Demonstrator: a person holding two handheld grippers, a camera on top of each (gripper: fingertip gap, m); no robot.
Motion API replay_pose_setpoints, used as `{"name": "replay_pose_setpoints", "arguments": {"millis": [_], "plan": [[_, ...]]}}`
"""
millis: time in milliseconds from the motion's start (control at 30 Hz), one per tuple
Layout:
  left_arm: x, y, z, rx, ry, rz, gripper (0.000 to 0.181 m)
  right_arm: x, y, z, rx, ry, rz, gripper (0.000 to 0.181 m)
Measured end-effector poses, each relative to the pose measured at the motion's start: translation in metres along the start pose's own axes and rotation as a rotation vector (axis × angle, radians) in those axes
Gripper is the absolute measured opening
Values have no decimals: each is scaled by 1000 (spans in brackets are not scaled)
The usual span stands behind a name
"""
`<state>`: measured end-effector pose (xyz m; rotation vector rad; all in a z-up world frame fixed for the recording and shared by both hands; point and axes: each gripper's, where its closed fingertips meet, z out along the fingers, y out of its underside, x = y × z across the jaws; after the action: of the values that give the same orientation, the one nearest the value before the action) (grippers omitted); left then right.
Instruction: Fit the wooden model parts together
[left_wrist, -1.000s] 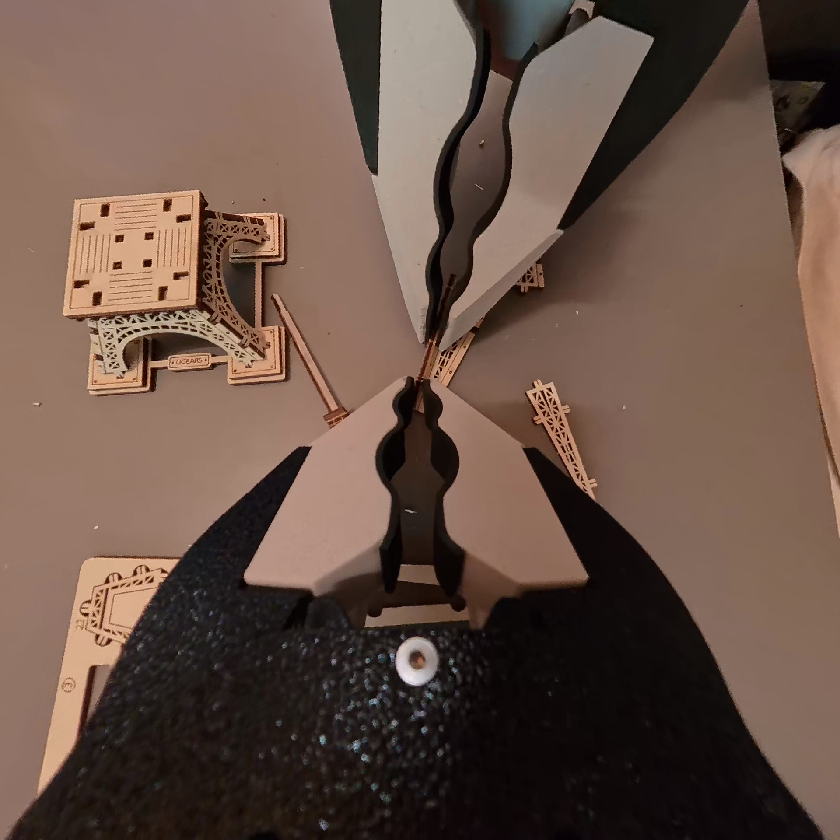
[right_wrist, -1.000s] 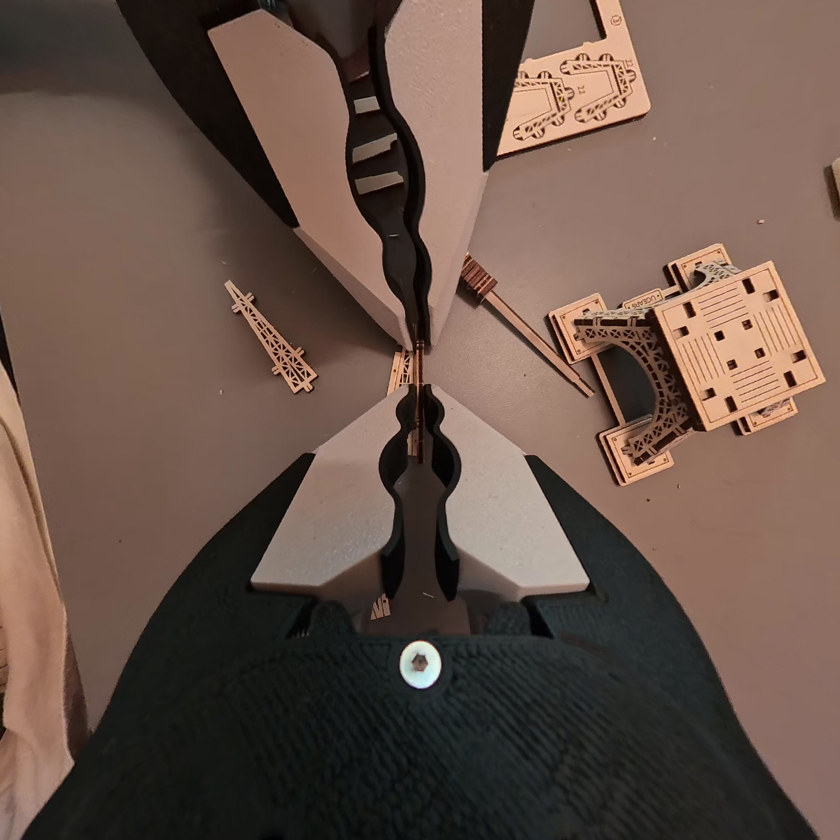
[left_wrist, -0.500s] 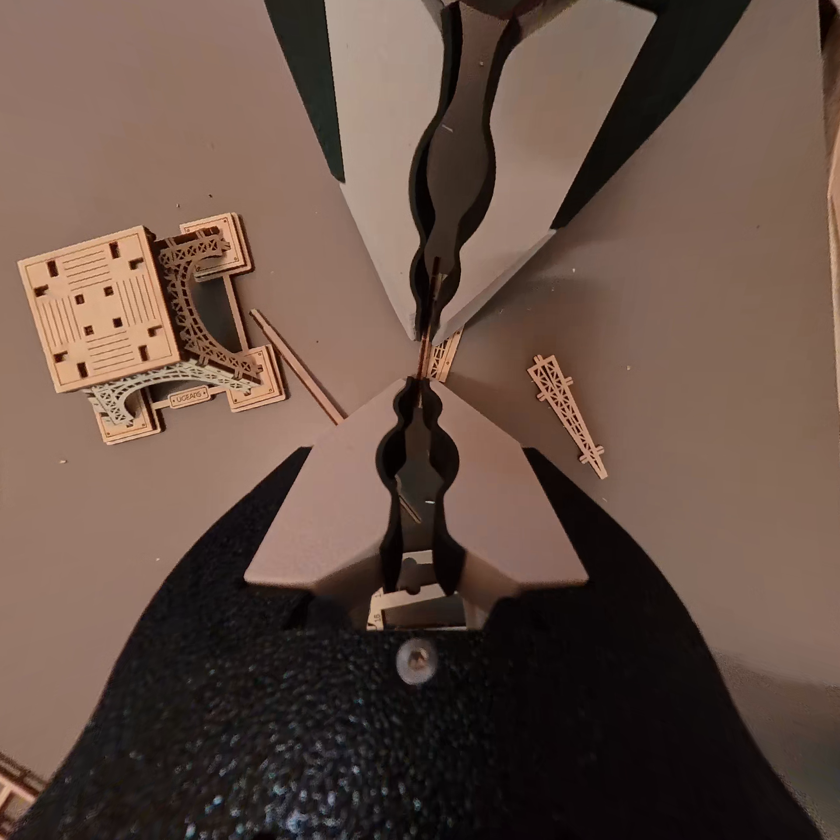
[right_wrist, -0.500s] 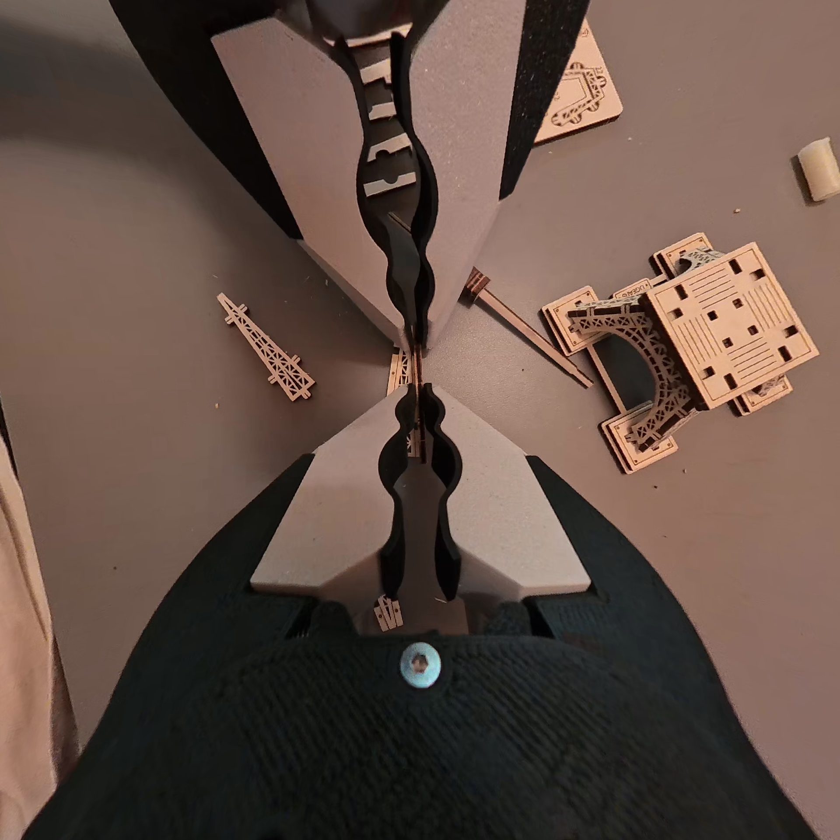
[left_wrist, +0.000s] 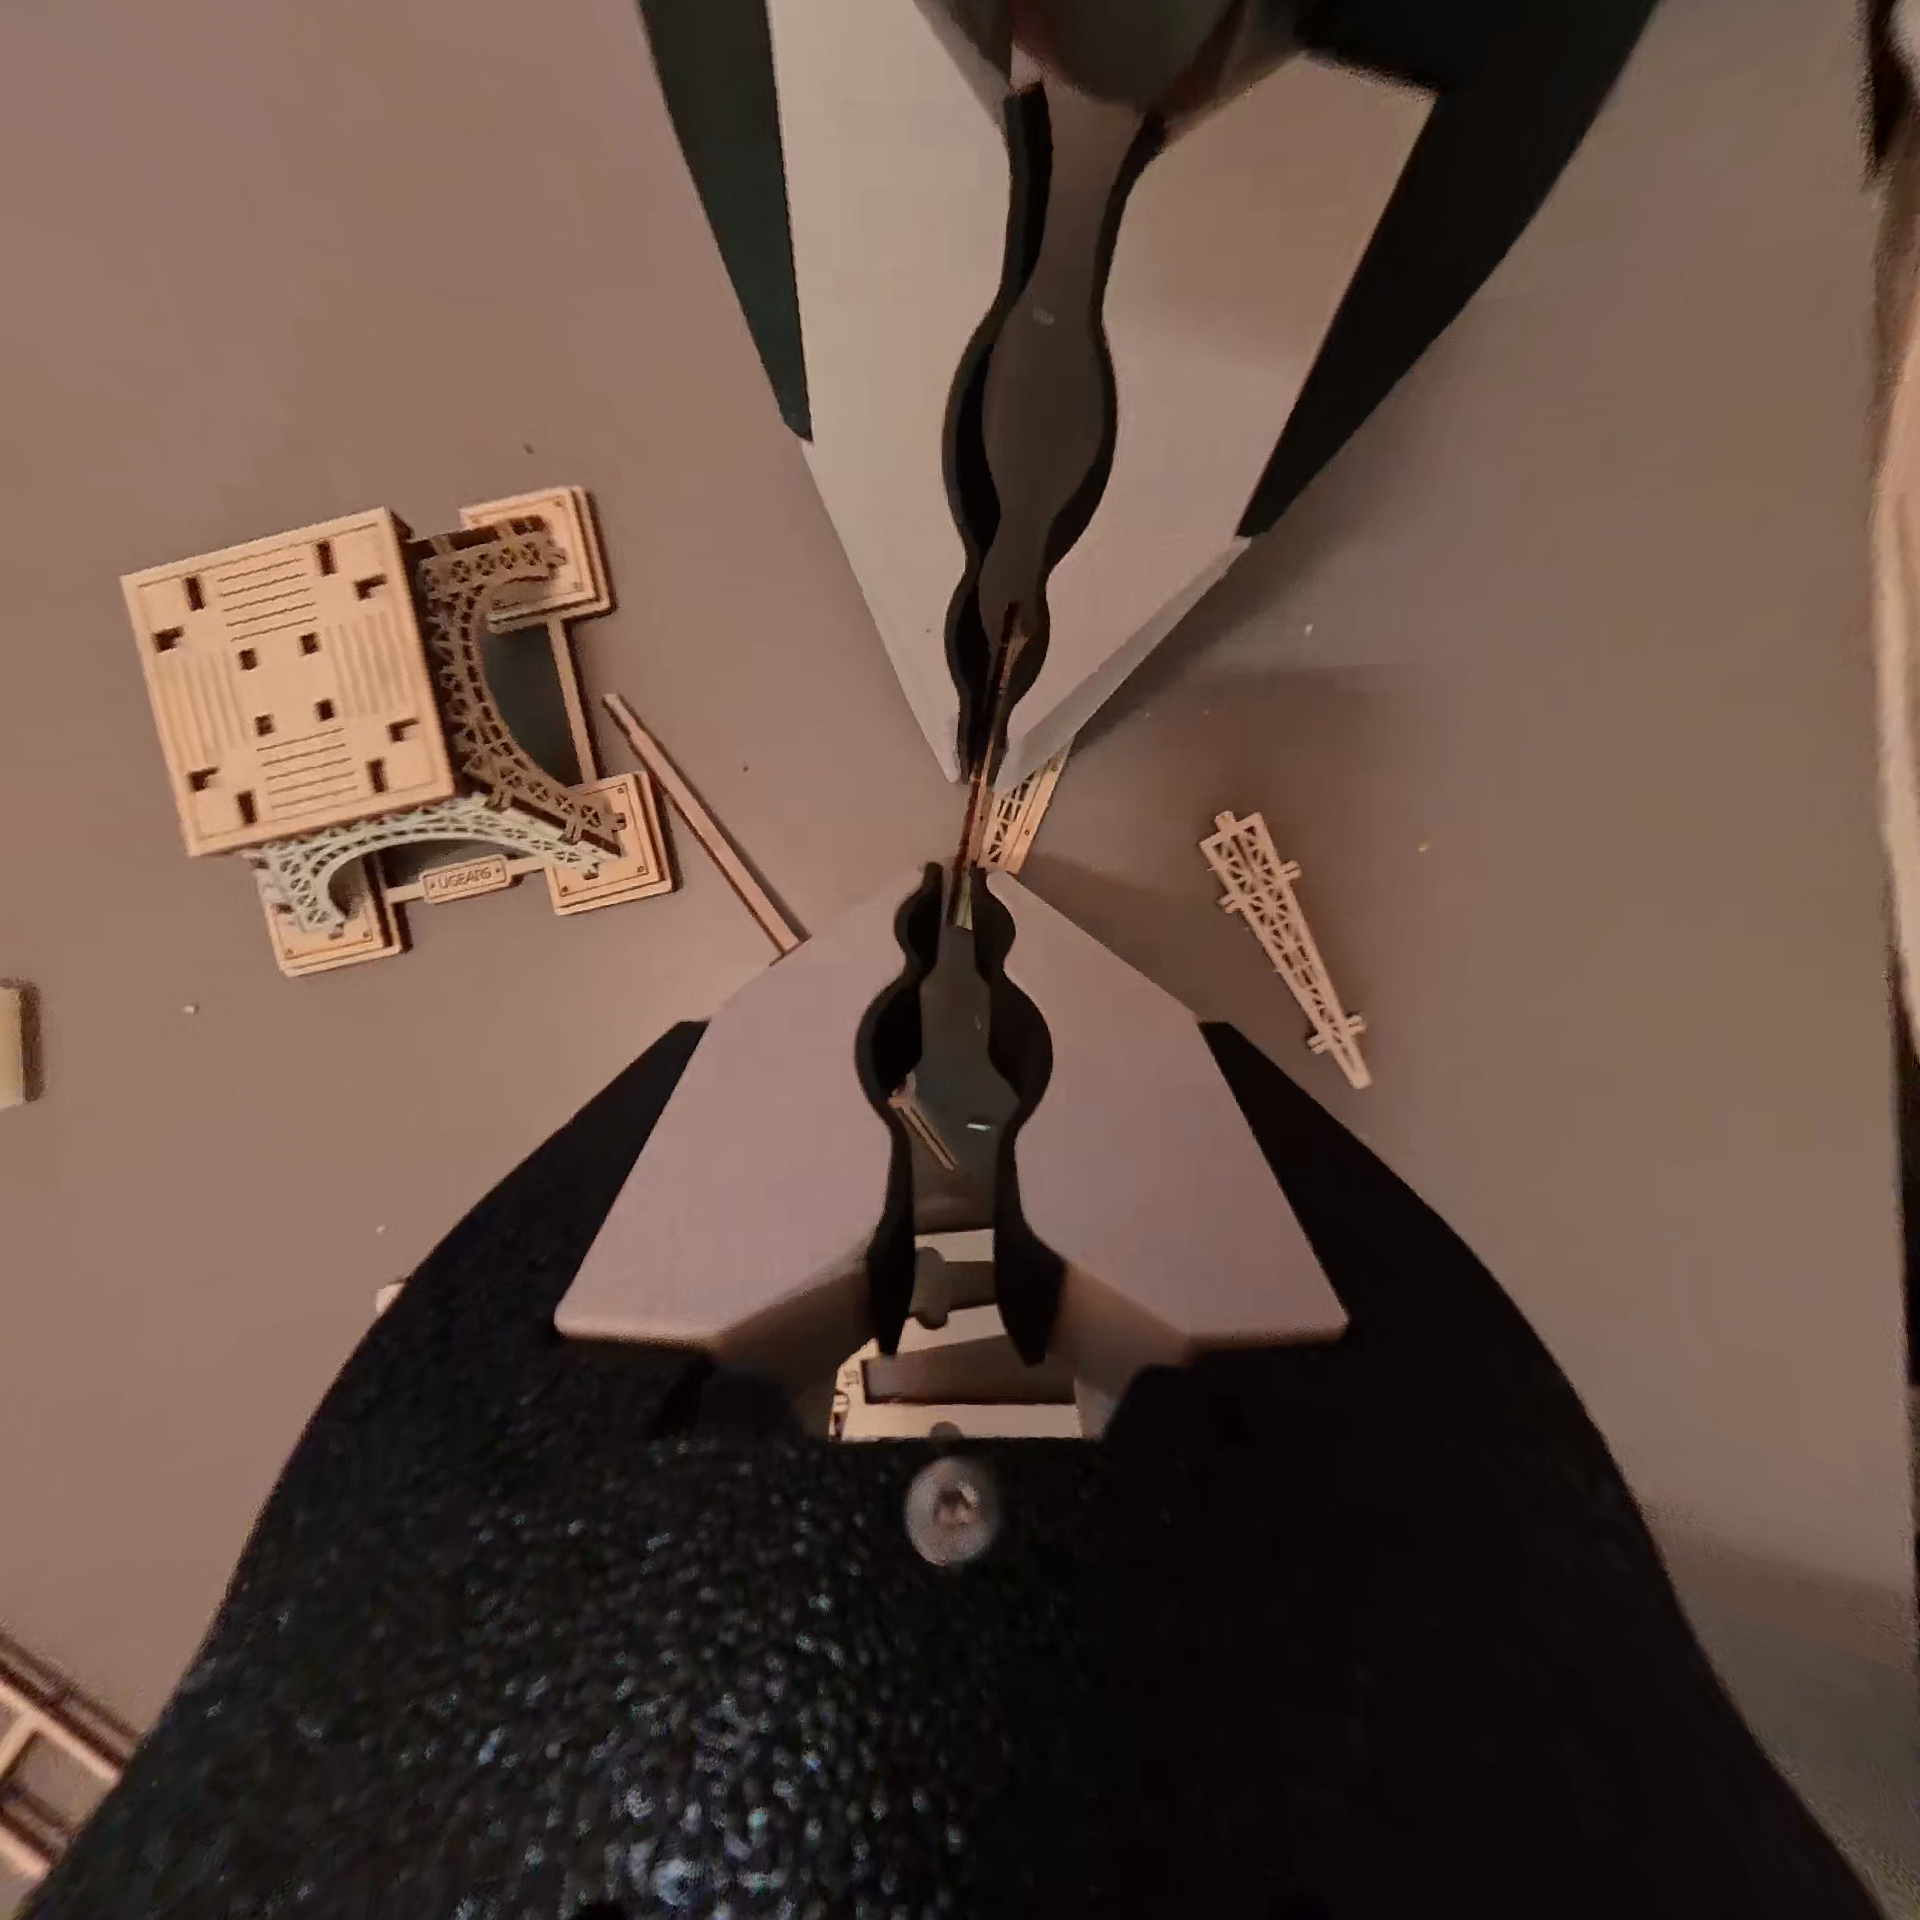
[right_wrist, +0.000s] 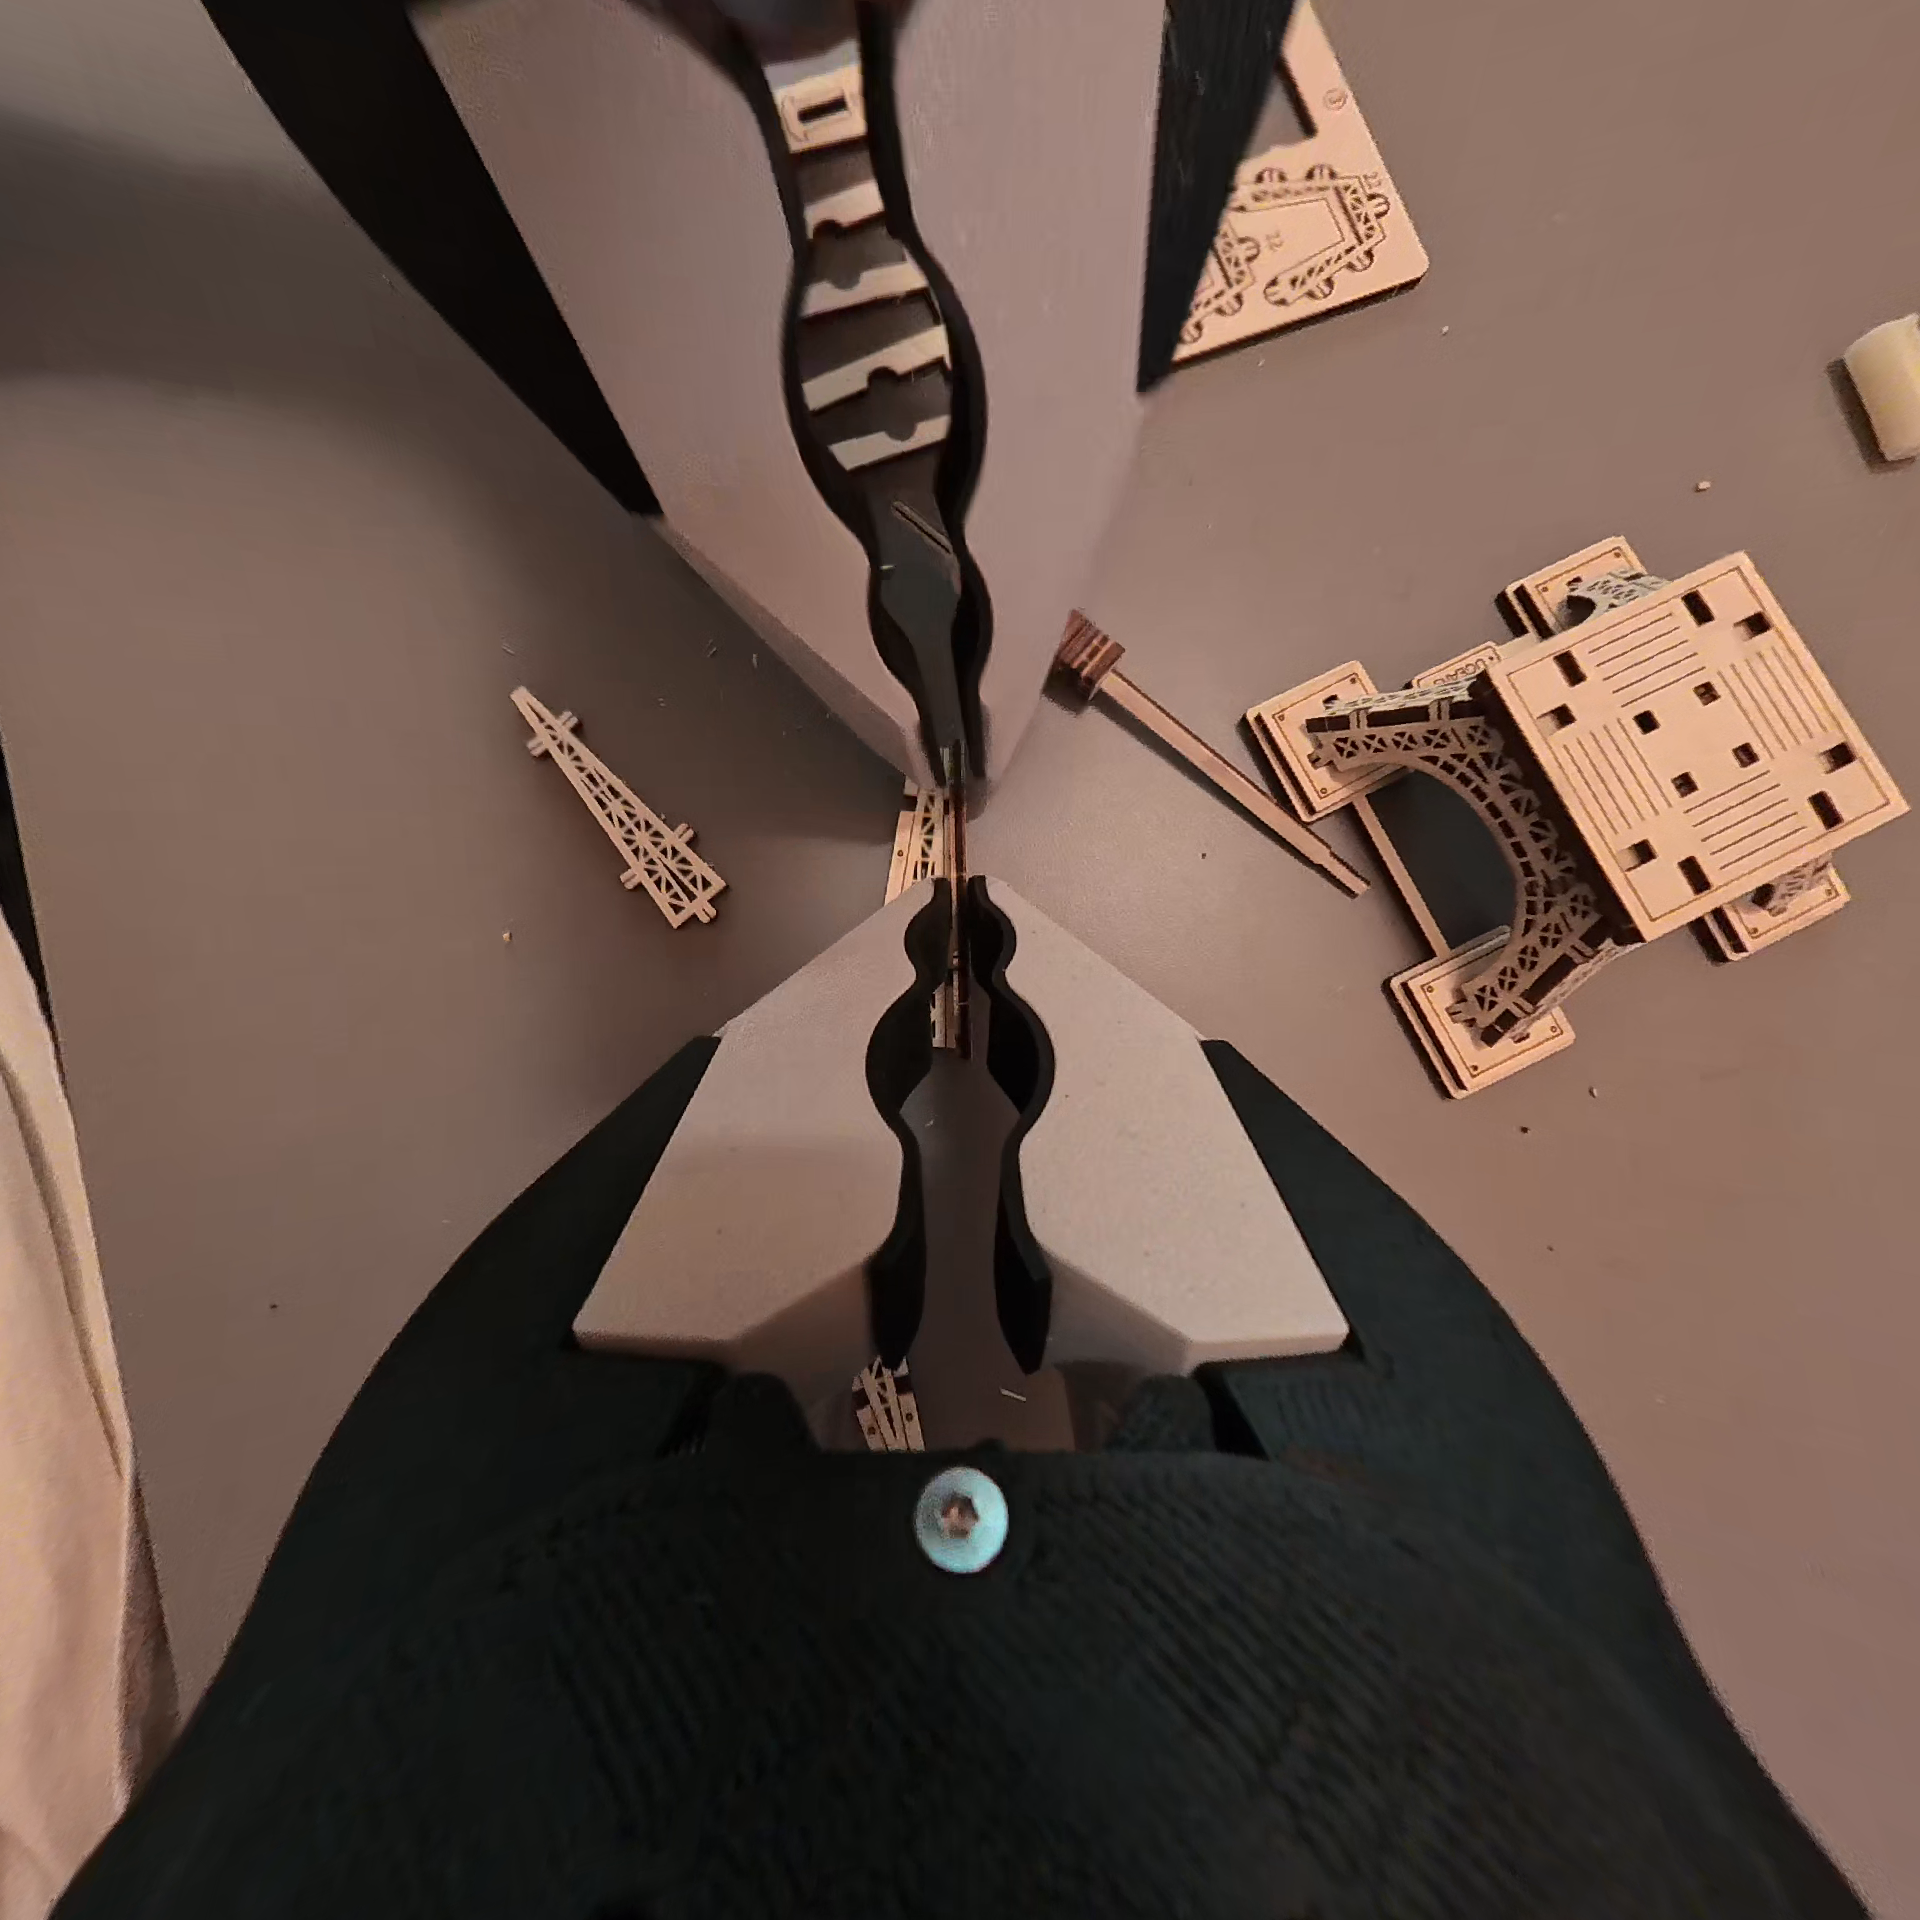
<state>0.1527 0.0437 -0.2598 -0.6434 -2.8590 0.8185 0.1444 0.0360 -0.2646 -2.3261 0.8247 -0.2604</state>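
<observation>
My left gripper (left_wrist: 961, 883) and right gripper (right_wrist: 961, 883) meet tip to tip above the grey table. Both are shut on a thin wooden lattice part (left_wrist: 972, 831), seen edge-on (right_wrist: 958, 831), that bridges the small gap between the tips. I cannot tell if it is one part or two joined. In the left wrist view the right gripper (left_wrist: 977, 774) comes in from the top. In the right wrist view the left gripper (right_wrist: 951, 774) does the same. The assembled tower base (left_wrist: 343, 717) with its slotted square top stands to the side (right_wrist: 1621, 800).
A loose lattice part (left_wrist: 1288, 945) lies on the table (right_wrist: 618, 810). Another lattice part (right_wrist: 914, 842) lies under the tips. A thin stick with a comb end (right_wrist: 1195, 758) lies near the base. A cut-out sheet (right_wrist: 1309, 239), a small white cylinder (right_wrist: 1886, 400) and pale cloth (right_wrist: 52, 1351) lie at the edges. The tips of both grippers are at nearly the same place. The small white cylinder (right_wrist: 1886, 400) is about 20 cm from both grippers' fingertips.
Both grippers stay shut, tip to tip, on the thin part. The pair has shifted a little over the table, and the left gripper now looks steeper in the right wrist view.
</observation>
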Motion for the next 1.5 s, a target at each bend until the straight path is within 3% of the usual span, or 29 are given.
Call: {"name": "replay_pose_setpoints", "arguments": {"millis": [167,367,433,533,667,967,1500], "plan": [[3,-8,-22,159,-11,-52,12,0,0,0,18,-2,14,1],[-2,3,-11,63,-81,-44,10,-6,1,0,-12,-45,-8,3],[-2,6,-8,36,-95,-31,9,-5,-1,-4,0,-35,-15,22],[-2,5,-12,42,-105,-34,8,-5,-8,-19,41,-28,-54,32],[5,-12,-19,99,-103,-9,8,3,2,-44,46,26,-51,9],[9,-25,7,-8,-55,66,10,-7,12,-28,107,-6,1,10],[13,-26,18,-72,-19,80,2,-7,9,-19,105,-18,-19,1]]}}
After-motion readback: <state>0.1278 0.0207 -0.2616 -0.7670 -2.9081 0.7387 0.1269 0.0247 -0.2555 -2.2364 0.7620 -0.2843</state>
